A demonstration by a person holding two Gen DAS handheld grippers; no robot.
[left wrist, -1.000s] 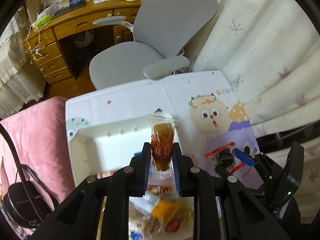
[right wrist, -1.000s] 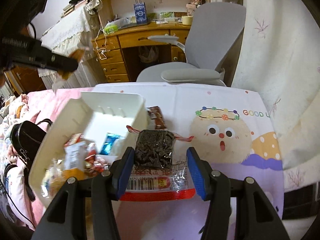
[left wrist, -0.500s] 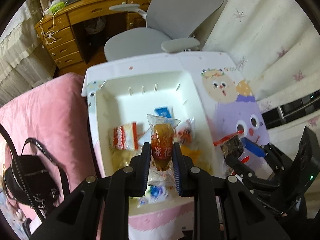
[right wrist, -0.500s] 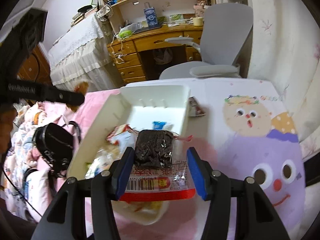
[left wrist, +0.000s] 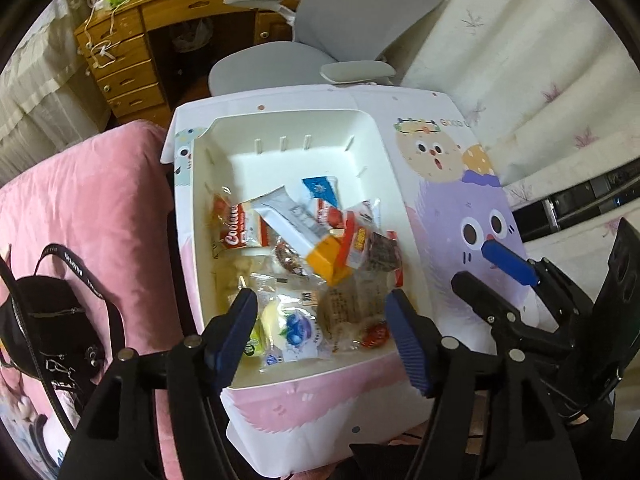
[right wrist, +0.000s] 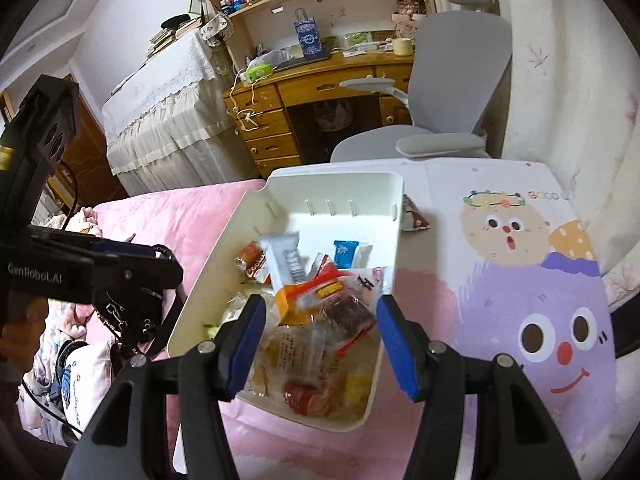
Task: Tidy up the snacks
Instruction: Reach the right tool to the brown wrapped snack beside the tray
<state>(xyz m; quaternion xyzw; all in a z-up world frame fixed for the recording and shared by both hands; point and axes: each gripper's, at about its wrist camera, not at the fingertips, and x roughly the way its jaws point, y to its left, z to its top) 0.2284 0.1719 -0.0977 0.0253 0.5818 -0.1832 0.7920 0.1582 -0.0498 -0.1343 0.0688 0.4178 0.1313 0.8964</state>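
Over the white bin (left wrist: 394,184), your left claw (left wrist: 320,328) and right claw (right wrist: 320,336) both hang released and empty, snacks (right wrist: 316,308) heaped inside, one stray packet (right wrist: 414,218) outside at one o'clock, likely overlooked behind the wall.

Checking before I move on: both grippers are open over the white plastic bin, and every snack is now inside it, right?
Not quite. Both the left gripper and right gripper are open over the white plastic bin, but one dark brown snack packet lies outside, on the cartoon-printed table against the bin's far right corner. The right wrist view shows it.
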